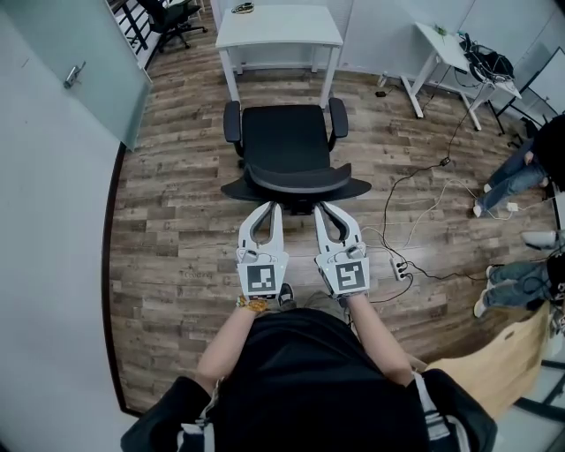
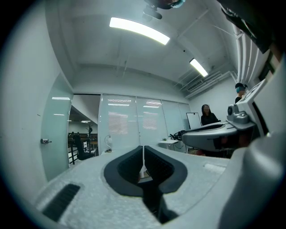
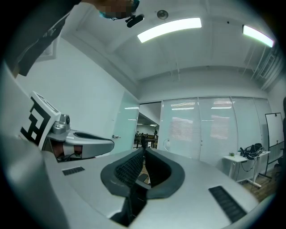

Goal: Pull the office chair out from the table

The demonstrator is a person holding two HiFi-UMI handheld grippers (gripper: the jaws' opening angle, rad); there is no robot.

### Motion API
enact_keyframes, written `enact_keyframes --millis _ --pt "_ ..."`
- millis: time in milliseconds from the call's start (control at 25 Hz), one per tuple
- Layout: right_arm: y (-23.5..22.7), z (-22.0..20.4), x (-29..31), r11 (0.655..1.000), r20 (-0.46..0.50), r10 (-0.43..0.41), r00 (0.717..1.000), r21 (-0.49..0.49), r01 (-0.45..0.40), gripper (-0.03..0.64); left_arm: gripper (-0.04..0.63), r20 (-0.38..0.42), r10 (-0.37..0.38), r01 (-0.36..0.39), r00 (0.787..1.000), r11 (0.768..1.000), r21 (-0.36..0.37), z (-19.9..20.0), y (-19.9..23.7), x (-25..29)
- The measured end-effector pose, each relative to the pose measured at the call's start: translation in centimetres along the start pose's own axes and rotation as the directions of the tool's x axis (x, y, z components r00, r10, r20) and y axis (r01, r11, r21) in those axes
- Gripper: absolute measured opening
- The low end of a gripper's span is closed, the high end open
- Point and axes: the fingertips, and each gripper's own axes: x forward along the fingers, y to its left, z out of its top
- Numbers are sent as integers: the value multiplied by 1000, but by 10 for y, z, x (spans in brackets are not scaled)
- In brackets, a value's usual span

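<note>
The black office chair (image 1: 287,146) stands on the wood floor, clear of the white table (image 1: 278,35), its seat facing the table and its curved backrest (image 1: 296,184) toward me. In the head view my left gripper (image 1: 276,206) and right gripper (image 1: 320,207) point level at the backrest's near edge, side by side, with their tips right at it. Whether they touch it I cannot tell. The left gripper view shows the left gripper (image 2: 143,154) shut, pads meeting with nothing between them. The right gripper (image 3: 144,154) is likewise shut and empty in its own view.
A second white desk (image 1: 450,48) stands at the back right. Cables and a power strip (image 1: 399,267) lie on the floor to the right. People's legs (image 1: 516,177) are at the right edge. A glass door (image 1: 75,75) is on the left and another black chair (image 1: 172,19) at the far left.
</note>
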Motion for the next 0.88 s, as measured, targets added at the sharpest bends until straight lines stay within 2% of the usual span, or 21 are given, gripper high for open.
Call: enact_keyframes --millis 440,720,880 --pt "1 -12 -2 1000 15 3 1000 9 -3 11 23 0 -9 9 1000 1000 -9 -10 -6 0" --pt "3 -16 1 1000 -15 -3 1000 9 3 8 21 -10 -1 1 1000 1000 -12 -17 -2 -1" --pt "8 -24 1 1000 -14 21 1000 6 -21 8 21 -15 3 -3 1000 1000 -7 -20 -2 -2"
